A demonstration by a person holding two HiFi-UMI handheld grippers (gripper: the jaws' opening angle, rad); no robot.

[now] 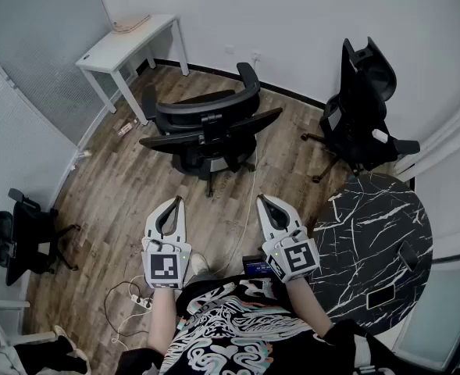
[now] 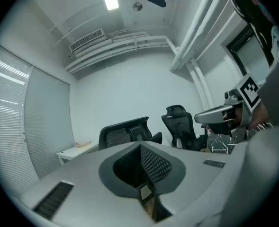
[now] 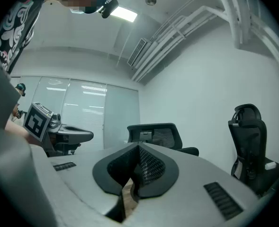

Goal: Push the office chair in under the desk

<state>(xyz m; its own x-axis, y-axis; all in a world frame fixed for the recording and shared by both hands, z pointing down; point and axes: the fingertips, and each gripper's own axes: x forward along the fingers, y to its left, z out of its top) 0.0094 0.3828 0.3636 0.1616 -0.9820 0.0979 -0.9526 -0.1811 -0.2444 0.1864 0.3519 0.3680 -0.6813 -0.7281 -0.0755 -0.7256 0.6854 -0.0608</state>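
The black office chair (image 1: 210, 127) stands on the wood floor in the middle of the room, its backrest turned toward me. The white desk (image 1: 128, 41) is against the wall at the far left, apart from the chair. My left gripper (image 1: 178, 201) and right gripper (image 1: 262, 199) are side by side in front of me, well short of the chair, both shut with nothing between the jaws. In the left gripper view my left gripper (image 2: 140, 145) points at the chair (image 2: 125, 132) and the desk (image 2: 75, 150). My right gripper (image 3: 138, 148) faces the same chair (image 3: 156, 134).
A second black chair (image 1: 362, 108) stands at the far right by the wall. A round black marble table (image 1: 378, 241) is close on my right. Another dark chair (image 1: 19, 237) sits at the left wall. A power strip and cables (image 1: 140, 299) lie by my feet.
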